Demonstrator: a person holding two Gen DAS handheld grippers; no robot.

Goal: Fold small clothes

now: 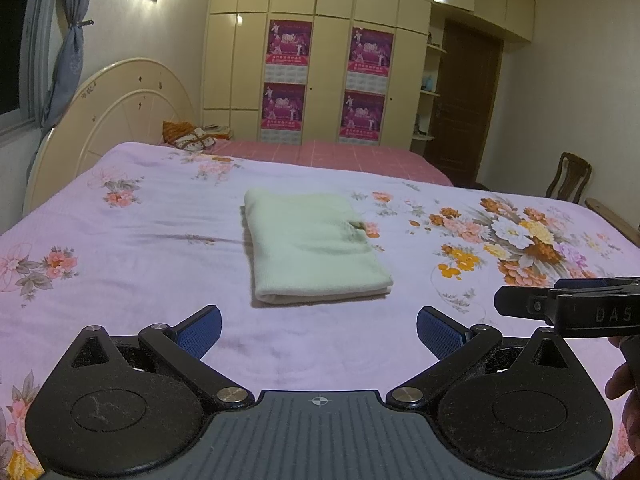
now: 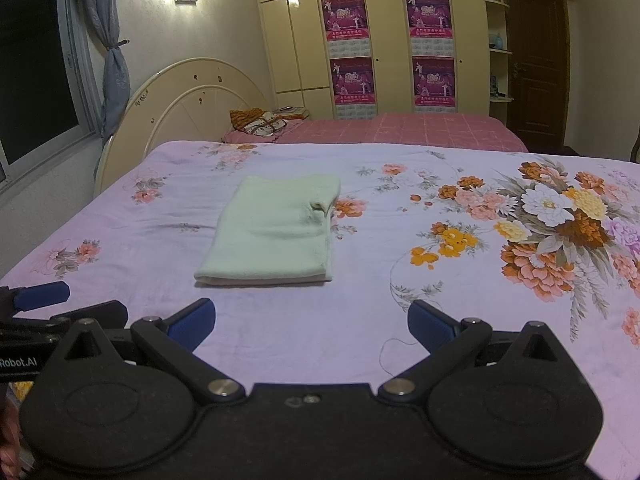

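Left wrist view shows me the pale green garment (image 1: 312,246) already folded into a compact rectangle, lying flat on the floral bedspread (image 1: 120,280) near the middle of the bed, just ahead of both tools. I judge the folding done, or nearly so; only a final tidy or setting it aside seems left. Its edges look stacked and even, with 1 small dark tab at the right side. My left gripper (image 1: 319,330) and right gripper (image 2: 311,322) both stand wide open, holding nothing.

"DAS" on the right gripper (image 1: 568,304) (perhaps cut off); "Robot.AI" on the left gripper (image 2: 24,362).
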